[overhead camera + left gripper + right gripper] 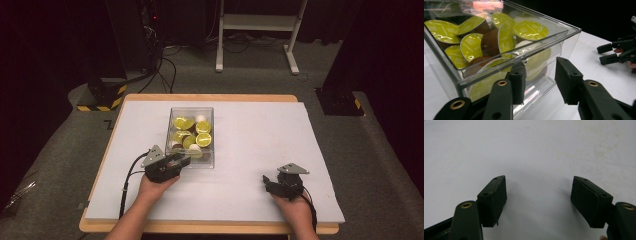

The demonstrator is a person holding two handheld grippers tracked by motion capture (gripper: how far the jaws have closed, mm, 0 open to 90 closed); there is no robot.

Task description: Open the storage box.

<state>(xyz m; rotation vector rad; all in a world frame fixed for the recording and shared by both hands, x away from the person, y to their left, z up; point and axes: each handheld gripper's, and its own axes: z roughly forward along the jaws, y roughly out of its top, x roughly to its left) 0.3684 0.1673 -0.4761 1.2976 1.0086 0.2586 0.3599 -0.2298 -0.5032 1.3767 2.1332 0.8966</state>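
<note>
Left gripper view: left gripper point(540, 82) with jaws apart at the near corner of a clear box point(564, 35) of yellow-lidded capsules point(530, 30); right gripper point(280, 184) spread over bare table.

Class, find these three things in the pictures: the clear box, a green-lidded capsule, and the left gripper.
clear box point(564, 27), left gripper view, top rim.
green-lidded capsule point(531, 30), left gripper view, foil lid.
left gripper point(186, 161), high view, between its fingertips.

Each black claw point(184, 161) has brass-ringed screw holes, a grey triangular plate and black cable.
</note>
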